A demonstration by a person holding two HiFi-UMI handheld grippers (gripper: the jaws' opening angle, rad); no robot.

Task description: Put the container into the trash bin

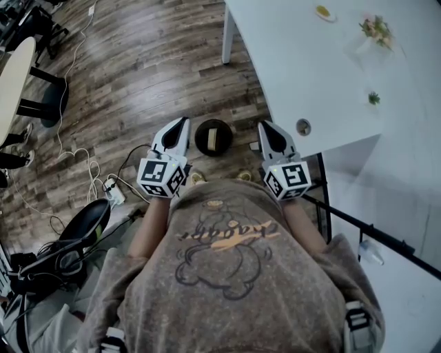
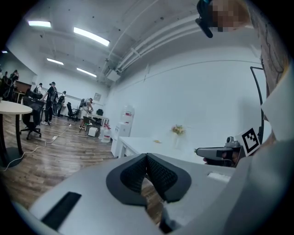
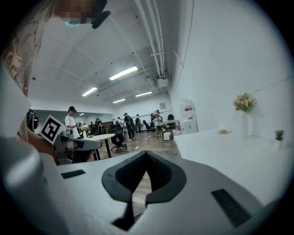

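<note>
- The person's shirt (image 1: 227, 276) and forearms fill the lower head view and cover the floor under them
- Both tongs are cut off behind their marker cubes, so the hands on them are not seen
- On the white bench (image 1: 310, 69), at 1 o'clock in the head view, a bunch of flowers (image 1: 375, 31) and a small yellow item (image 1: 324, 12) are too small and washed out to name more closely
- The black round trash bin (image 1: 199, 138) stands on the wooden floor (image 1: 138, 69), and a pale tan thing (image 1: 212, 136) lies inside it
- Whether that thing is the container cannot be told at this size, and neither gripper view shows the bin
- The bin sits between the two tips, at about 3 o'clock from the tip of the left tongs (image 1: 183, 123) and about 9 o'clock from the tip of the right tongs (image 1: 265, 126)
- It is apart from both tongs and lies below them on the floor, just off the bench's near corner
- Left tongs: clenched, the ribbed black pads (image 2: 134, 174) meeting at the tip in the left gripper view, with nothing between them
- Right tongs: also clenched, the pads (image 3: 158, 172) pressed together at the tip in the right gripper view, empty
- Both tongs are held side by side in front of the chest, pointing toward 12 o'clock in the head view, touching neither the bin nor the bench
</note>
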